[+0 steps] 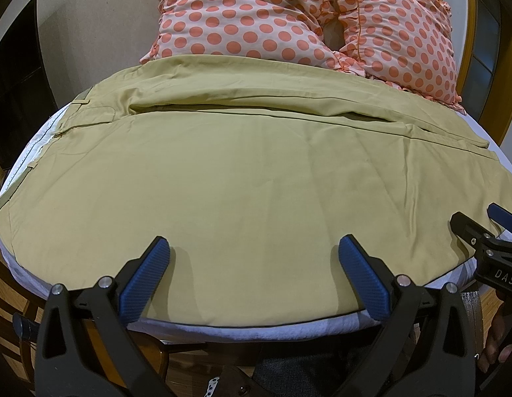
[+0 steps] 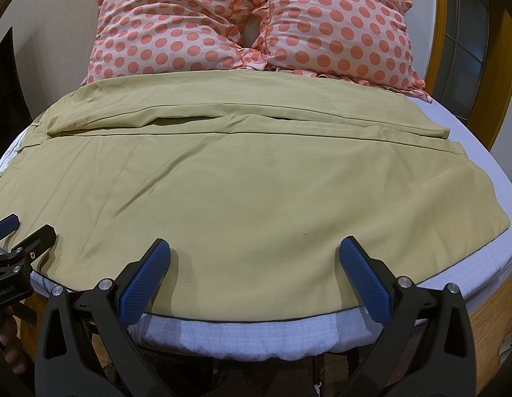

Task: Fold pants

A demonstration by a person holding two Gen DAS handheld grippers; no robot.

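Note:
Khaki pants (image 1: 242, 178) lie spread flat across the white bed, waistband at the left, leg hems at the right; they also fill the right wrist view (image 2: 222, 185). The two legs lie side by side with a seam gap between them. My left gripper (image 1: 254, 248) is open and empty, hovering over the near edge of the near leg. My right gripper (image 2: 254, 248) is open and empty over the same near edge, further toward the hems. Each gripper shows at the edge of the other's view: the right one (image 1: 477, 228), the left one (image 2: 24, 231).
Two pink pillows with orange dots (image 1: 289, 16) lean at the far side of the bed, behind the pants (image 2: 249, 23). The white mattress edge (image 2: 242, 334) runs just below the grippers. A wooden frame and window (image 2: 460, 49) stand at the right.

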